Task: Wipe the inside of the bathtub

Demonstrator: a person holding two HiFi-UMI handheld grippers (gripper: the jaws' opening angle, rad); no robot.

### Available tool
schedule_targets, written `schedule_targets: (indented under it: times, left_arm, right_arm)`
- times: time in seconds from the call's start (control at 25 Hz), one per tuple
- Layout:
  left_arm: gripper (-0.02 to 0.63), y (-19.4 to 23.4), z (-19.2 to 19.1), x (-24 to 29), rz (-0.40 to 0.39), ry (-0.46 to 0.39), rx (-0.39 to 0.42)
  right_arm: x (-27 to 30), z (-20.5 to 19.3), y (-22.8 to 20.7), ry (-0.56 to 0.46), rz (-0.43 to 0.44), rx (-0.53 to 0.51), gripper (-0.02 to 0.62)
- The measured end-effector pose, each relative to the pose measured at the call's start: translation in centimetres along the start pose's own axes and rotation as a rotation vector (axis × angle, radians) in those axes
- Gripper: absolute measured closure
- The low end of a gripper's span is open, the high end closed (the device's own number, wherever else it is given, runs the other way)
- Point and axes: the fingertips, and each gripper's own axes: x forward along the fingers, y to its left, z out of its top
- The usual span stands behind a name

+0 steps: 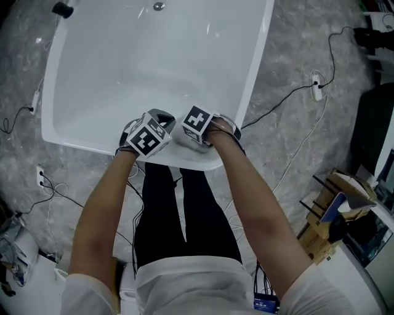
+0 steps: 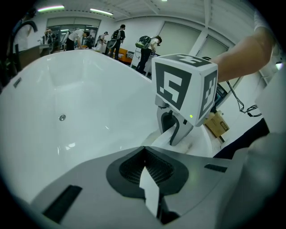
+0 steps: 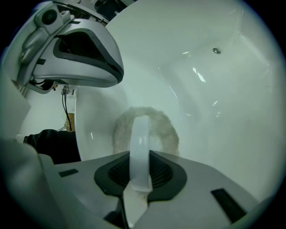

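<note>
Progress is hard to score: the bathtub [image 1: 80, 92] is plain white all over, w/ no suds, streaks or wet marks I can pick out, so nothing tells wiped from unwiped. My guess is early on. The person stands at the near end w/ both grippers bunched at that rim. The fuzzy round pad [image 3: 166, 134] looks flat against the sloping near-end wall, just below the rim. The tub's bottom, both long sides and the far end by the drain [image 1: 159, 6] all lie beyond it, so prob. most of the inside is left to do.

R gripper [image 2: 173, 136]: fingers pinch the pale strap [image 3: 139, 134] that arches over the pad's back, which is how the pad is carried. L gripper [image 2: 145, 151]: fingers pressed together w/ nothing btwn them, close beside the R one over the near rim, not on the pad.

Head view gives the layout: the whole tub, both forearms and the grey marbled floor [image 1: 289, 49] around it. Its marker cubes cover the fingers, and the pad barely shows there. R gripper view is the only one w/ the pad's fuzz and its seat on the wall. L gripper view catches the R gripper from the side, strap in its grip, plus the room behind: people [image 2: 146, 49] at the far end and a cardboard box [image 2: 216, 125] past the rim.
</note>
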Motion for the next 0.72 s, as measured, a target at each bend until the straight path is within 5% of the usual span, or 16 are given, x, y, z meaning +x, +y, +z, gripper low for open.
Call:
schedule_targets:
  times: [0.72]
  left_arm:
    - [0.594, -7.8, 3.5, -5.4, 0.057, -0.032, -0.135]
  right_arm:
    - [-5.6, -3.4, 4.7, -0.16, 0.027, -0.001, 0.506]
